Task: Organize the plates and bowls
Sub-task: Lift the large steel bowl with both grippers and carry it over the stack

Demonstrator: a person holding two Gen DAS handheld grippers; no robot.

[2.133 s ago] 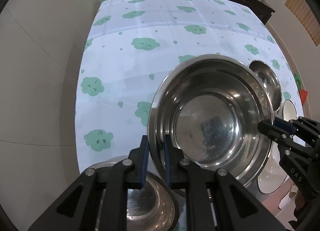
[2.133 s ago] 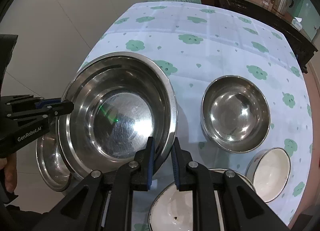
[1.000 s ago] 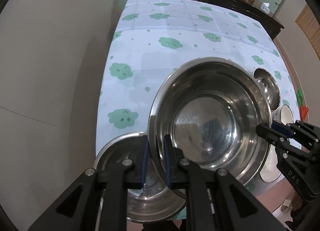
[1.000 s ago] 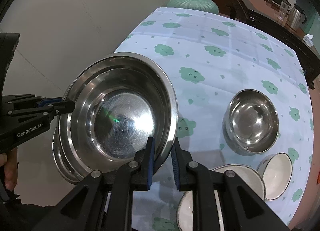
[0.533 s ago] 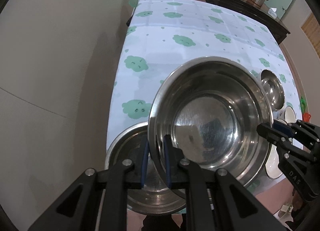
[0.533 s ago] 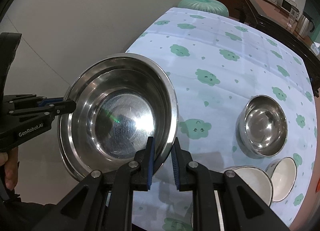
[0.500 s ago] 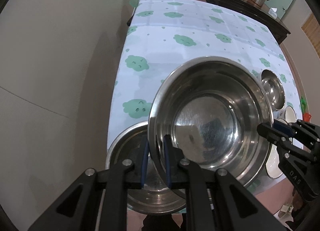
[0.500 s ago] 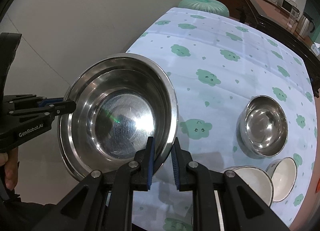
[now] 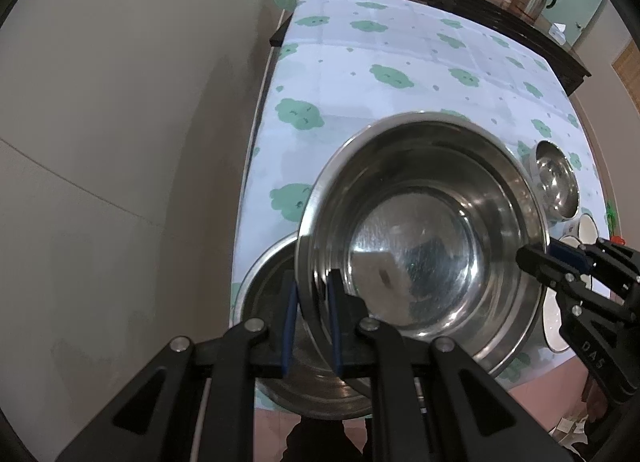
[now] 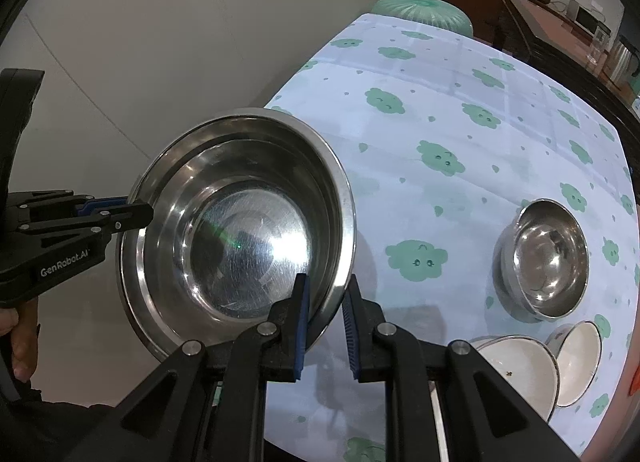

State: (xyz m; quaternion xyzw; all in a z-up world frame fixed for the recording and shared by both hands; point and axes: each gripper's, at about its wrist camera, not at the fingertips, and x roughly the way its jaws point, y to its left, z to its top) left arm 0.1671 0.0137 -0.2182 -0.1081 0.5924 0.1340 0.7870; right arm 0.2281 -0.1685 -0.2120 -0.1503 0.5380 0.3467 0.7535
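With both my left fingers [image 9: 311, 318] and right fingers [image 10: 325, 326] clamped on opposite rims of the big steel bowl [image 9: 424, 238], I judge the nesting step is in hand: next, lower it squarely into the wider bowl [image 9: 276, 342] just beneath my left fingers.

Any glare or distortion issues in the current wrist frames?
Right wrist view: a bright hotspot and a small green flare sit in the large steel bowl; the small steel bowl also glints. Left wrist view: that large bowl shows only dull reflections, no blown highlight. Both views: fisheye bends the tablecloth edges, corners vignette black.
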